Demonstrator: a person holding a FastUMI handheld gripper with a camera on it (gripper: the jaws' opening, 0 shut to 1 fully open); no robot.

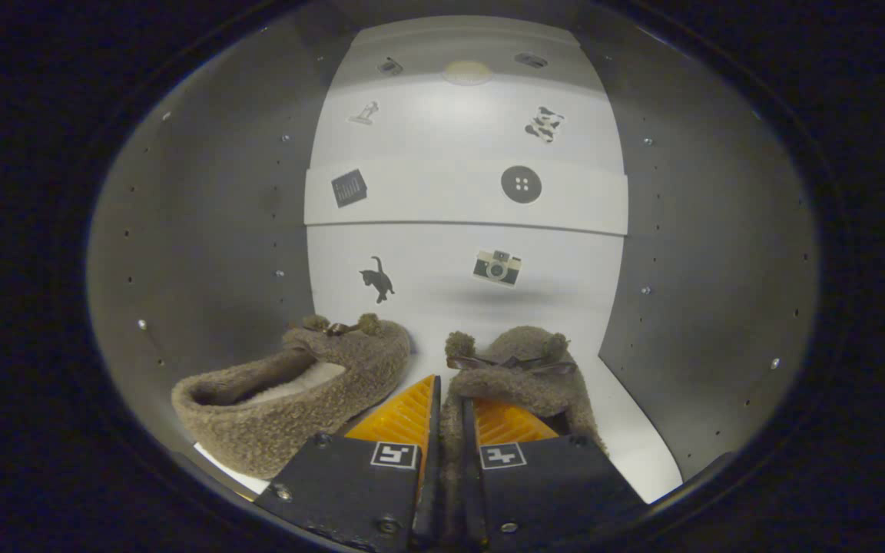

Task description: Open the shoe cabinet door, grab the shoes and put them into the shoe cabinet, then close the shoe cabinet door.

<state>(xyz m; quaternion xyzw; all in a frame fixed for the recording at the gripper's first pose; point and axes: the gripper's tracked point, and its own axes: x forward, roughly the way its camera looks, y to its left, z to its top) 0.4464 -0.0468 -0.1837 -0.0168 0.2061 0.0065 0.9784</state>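
Pinching, low centre of the frame: gripper (449, 430), its two fingers drawn nearly together on the thin side wall of the right slipper (519, 380), fleece squeezed in the narrow gap between them.

Item, right slipper: brown fleece, bow on top, toe toward the back wall, lying just ahead of the fingers, lower centre-right. Whether its sole already rests on the cabinet floor (634, 438) cannot be told.

Item, left slipper (296, 399): same fleece, lower left, lying on the floor with its heel opening turned to the left; just beside the held one, a strip of pale floor between them.

Item, shoe cabinet (204, 230): grey side walls left and right with rows of small holes, white back wall (427, 200) in the centre and upper frame bearing small stickers.

Judged step: setting the second slipper down inside. To do well: lower until the sole lies flat, keep it clear of the left slipper, then part the fingers fully before drawing straight back, so the fleece does not snag and drag the slipper out. Door closing not yet done.
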